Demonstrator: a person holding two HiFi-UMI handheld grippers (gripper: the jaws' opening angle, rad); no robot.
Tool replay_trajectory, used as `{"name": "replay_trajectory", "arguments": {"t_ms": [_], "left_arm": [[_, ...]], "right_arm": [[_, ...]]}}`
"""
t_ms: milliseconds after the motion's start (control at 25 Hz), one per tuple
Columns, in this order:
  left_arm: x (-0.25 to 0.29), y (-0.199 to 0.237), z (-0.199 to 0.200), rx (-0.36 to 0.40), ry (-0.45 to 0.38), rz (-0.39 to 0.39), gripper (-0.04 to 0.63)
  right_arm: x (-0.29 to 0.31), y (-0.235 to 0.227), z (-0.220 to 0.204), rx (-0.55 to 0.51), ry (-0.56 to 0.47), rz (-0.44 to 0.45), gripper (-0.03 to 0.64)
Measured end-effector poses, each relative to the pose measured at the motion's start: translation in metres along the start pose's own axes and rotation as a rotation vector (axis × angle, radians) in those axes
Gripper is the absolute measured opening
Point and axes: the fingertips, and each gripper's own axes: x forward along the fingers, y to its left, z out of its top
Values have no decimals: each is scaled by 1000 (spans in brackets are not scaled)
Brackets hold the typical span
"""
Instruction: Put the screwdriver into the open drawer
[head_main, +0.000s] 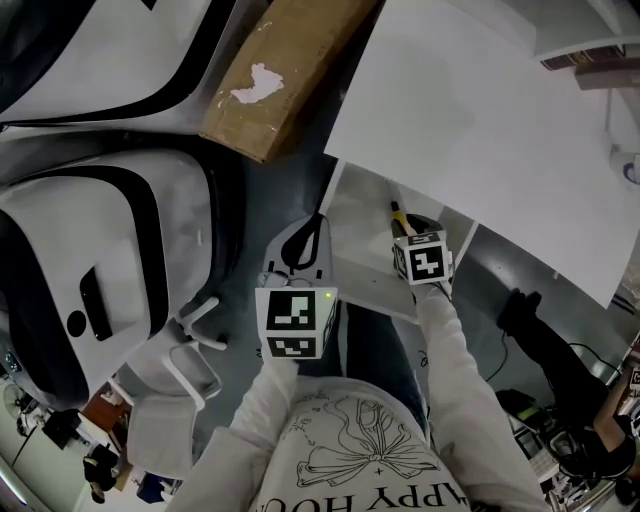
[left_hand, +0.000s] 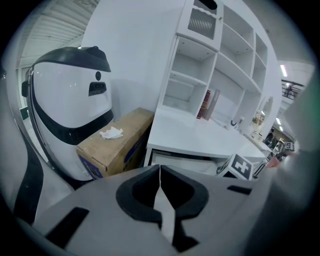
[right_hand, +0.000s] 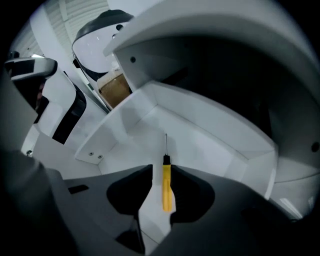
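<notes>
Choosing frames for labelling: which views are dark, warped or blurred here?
Head view: sharp, dim grey floor. Left gripper view: fisheye bends the white shelf unit, corners black. Right gripper view: heavy dark surround, yet the yellow-handled screwdriver in the white open drawer is crisp.

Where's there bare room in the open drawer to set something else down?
The drawer floor is bare either side of the screwdriver, out to the side walls and back wall. The desk top's near part is bare too. Crowded only at the screwdriver, under the right gripper.
</notes>
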Motion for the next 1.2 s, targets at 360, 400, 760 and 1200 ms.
{"name": "replay_trajectory", "arguments": {"t_ms": [360,400,760,1200], "left_arm": [[-31,-25,57,46,-115,-29,8],[-34,-29,66,53,-134,-33,9],[-80,-64,134,98,-289,-62,9],[-136,-101,200,146,-461,-86,8]], "right_arm": [[-107,15,53,55,-252,-44,66],[-121,14,61,60,-289,-58,61],[-245,10,103,105,-547,-135,40],[-360,8,127,151,-808,-220,29]]}}
